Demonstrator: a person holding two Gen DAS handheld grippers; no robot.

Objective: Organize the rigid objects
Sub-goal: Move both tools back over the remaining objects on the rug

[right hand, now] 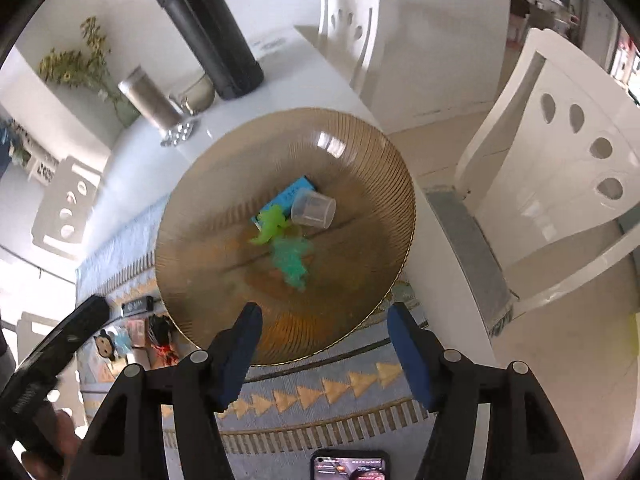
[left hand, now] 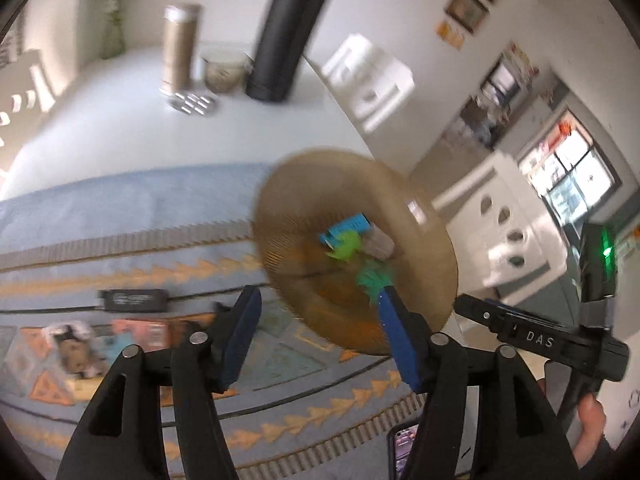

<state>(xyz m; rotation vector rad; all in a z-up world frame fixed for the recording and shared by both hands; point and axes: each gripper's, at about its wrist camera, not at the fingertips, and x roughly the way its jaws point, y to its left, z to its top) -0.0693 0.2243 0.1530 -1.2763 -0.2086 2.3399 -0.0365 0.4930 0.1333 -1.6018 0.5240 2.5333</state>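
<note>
Left wrist view: left claw (left hand: 320,336) with blue pads apart, nothing pressed between them, hanging over the patterned blue cloth (left hand: 120,208) that covers the near part of the white counter (left hand: 120,120). Amber ribbed plate (left hand: 432,240), blurred, sitting close to the counter's right edge, carrying a blue box (left hand: 348,228), a light green toy (left hand: 346,246), a darker green toy (left hand: 374,278) and a small clear cup (left hand: 380,246). Right pad crossing the plate's near rim. Toward the far edge: a black bottle (left hand: 288,32), a metal flask (left hand: 178,48), a glass bowl (left hand: 226,68). Right gripper's black body at the right of the view.

Right wrist view: right claw (right hand: 324,346) likewise spread, empty, just above the plate's (right hand: 200,280) near rim. Cup (right hand: 314,210) lying on its side, touching the blue box (right hand: 296,194); light green toy (right hand: 270,226) and darker green toy (right hand: 292,260) beside it at the plate's middle. Phone (right hand: 348,466) on the cloth near the front edge.
</note>
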